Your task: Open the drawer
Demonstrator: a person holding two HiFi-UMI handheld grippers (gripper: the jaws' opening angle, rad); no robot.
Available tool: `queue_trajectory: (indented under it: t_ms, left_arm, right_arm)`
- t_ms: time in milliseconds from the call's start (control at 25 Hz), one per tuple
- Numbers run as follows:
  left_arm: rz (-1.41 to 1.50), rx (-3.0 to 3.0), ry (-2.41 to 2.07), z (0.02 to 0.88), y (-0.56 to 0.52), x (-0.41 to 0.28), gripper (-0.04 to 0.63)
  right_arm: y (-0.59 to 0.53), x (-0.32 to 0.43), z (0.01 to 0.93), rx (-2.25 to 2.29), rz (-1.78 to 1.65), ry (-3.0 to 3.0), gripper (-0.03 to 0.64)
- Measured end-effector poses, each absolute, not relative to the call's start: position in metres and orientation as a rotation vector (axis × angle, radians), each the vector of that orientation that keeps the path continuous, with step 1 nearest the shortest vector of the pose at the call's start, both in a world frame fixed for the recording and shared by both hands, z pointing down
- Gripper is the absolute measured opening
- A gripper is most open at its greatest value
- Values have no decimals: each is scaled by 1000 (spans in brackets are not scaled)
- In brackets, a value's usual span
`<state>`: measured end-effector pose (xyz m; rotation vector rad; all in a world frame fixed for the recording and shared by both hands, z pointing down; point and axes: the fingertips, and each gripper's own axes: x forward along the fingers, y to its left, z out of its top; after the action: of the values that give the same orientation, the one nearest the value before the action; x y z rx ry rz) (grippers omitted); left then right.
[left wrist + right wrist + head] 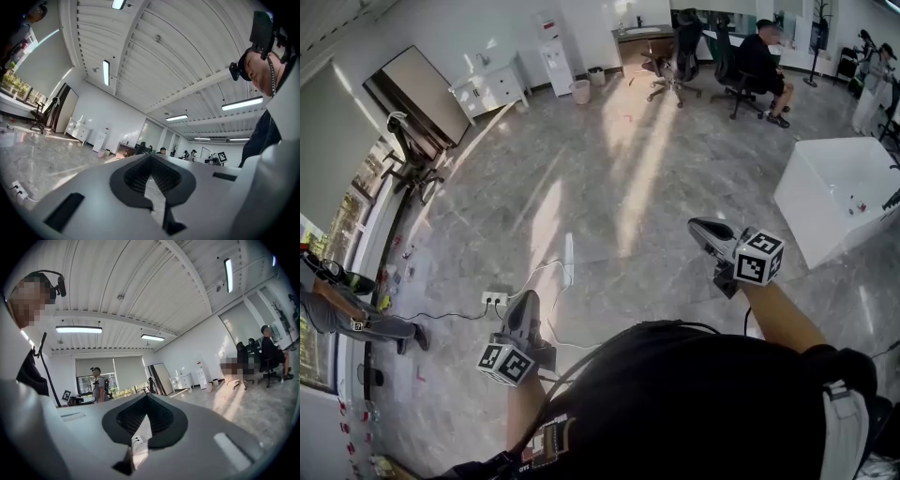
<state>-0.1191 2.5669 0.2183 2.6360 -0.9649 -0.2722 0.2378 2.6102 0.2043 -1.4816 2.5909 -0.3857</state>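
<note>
Closest in, the person's dark shirt (675, 403) fills the bottom of the head view, with an arm bent out to each side. Nothing to pull open is within reach: the only drawer fronts I can make out are on the white cabinet (492, 91) against the far wall, well apart from both tools across the grey floor (609, 187). That probably explains the carry: the left tool (528, 298) and right tool (696, 225) are held level, each with its jaws closed together on nothing, which suits walking rather than reaching. On the floor just ahead of the left tool lie a power strip (495, 297) and its cable, something to step round
</note>
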Motion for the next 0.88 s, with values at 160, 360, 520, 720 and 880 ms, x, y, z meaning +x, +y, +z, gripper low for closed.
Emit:
queue_trajectory:
  t_ms: [160,360,520,720,880]
  left_arm:
    - [-256,2632,-982,219,2567,-119,-11]
    - [-257,2627,-992,223,2571,-104,-11]
    - [-264,2632,-987,226,2569,-96,-11]
    - [-258,2633,-979,225,2572,-70,-11]
    - [-264,2642,-959,227,2571,-46,-11]
  right_arm:
    - [2609,240,209,-1445,-423,2559,-8]
    - [2610,260,214,-1446,-448,2533,-8]
    - [2608,268,215,-1440,-445,2537,-8]
    - [2613,292,218,-1440,-449,2533,-8]
    - [2615,315,221,-1433,-460,2527,-8]
